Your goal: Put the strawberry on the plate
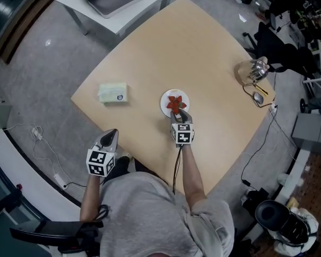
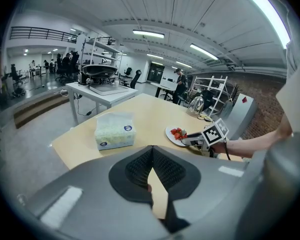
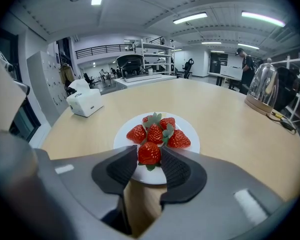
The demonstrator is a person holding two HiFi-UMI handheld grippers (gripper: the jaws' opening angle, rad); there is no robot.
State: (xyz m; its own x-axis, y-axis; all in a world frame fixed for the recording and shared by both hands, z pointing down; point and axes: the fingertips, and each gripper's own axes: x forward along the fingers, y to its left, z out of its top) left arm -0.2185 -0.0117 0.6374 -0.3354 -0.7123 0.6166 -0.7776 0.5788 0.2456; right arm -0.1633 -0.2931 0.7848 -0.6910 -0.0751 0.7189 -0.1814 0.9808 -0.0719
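A white plate (image 3: 191,134) near the middle of the tan table (image 1: 203,52) holds several red strawberries (image 3: 157,130) in a cluster. My right gripper (image 3: 149,153) is at the plate's near edge, shut on one more strawberry (image 3: 149,154), which sits between both pads just over the plate's near rim. In the head view the right gripper (image 1: 178,113) points at the plate (image 1: 165,101). My left gripper (image 1: 110,137) hangs off the table's near-left edge, its pads together with nothing between them (image 2: 152,149).
A pale green tissue box (image 1: 113,92) lies on the table left of the plate. A glass dome on a wooden base (image 1: 251,71) and a cable sit at the far right corner. A white side table (image 1: 117,4) stands beyond the tan table.
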